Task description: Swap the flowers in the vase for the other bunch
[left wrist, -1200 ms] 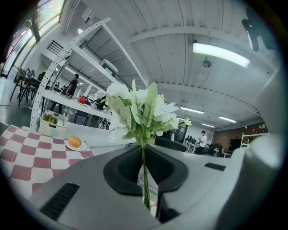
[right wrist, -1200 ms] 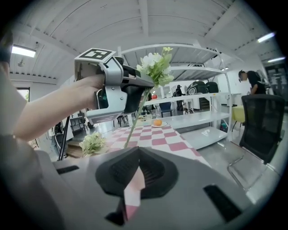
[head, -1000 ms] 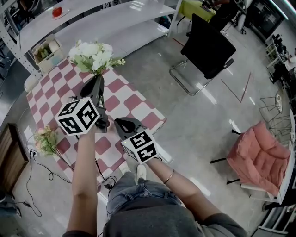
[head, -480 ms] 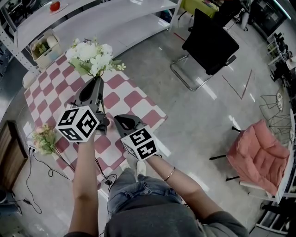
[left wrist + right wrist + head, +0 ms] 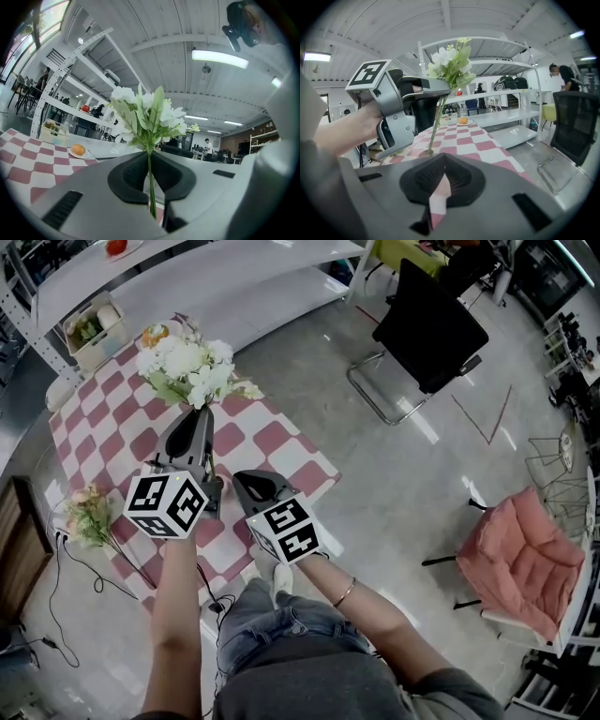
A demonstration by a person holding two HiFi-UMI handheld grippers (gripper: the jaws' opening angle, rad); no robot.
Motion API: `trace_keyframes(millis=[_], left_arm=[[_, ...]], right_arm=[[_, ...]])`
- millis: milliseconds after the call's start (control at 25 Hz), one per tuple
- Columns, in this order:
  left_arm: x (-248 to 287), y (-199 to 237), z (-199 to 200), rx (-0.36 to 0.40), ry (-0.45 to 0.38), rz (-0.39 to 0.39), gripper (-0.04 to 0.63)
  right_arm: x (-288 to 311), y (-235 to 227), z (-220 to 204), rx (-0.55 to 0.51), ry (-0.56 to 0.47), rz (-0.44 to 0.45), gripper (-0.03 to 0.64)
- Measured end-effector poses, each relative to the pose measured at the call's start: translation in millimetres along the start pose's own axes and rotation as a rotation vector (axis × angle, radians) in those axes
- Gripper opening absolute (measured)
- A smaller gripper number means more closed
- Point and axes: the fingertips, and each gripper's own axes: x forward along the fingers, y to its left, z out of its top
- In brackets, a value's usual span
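Observation:
My left gripper (image 5: 200, 414) is shut on the thin green stems of a white flower bunch (image 5: 187, 367) and holds it upright over the red-and-white checked table (image 5: 281, 442). In the left gripper view the stems run between the jaws (image 5: 149, 152) and the blooms (image 5: 145, 112) stand above them. The right gripper view shows that gripper (image 5: 443, 85) beside the bunch (image 5: 450, 58), whose stem ends reach down near the cloth. A pink bunch (image 5: 86, 517) lies at the table's left edge. My right gripper (image 5: 246, 482) hangs shut and empty at the near edge (image 5: 444, 157). I cannot make out a vase.
A plate with an orange (image 5: 155, 334) and a basket (image 5: 94, 329) sit at the table's far end. Beyond stands a white shelf (image 5: 187, 287). A black chair (image 5: 427, 329) and a pink chair (image 5: 520, 563) stand on the floor to the right.
The left gripper has sunk a little with the white bunch still in it. The right gripper has stayed where it was.

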Motion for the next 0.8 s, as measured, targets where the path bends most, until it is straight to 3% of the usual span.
trace_keyframes(millis=[800], left_arm=[[-44, -7, -29, 0.011, 0.047, 0.062, 0.049]], right_arm=[[-17, 15, -12, -0.018, 0.007, 0.005, 0.011]])
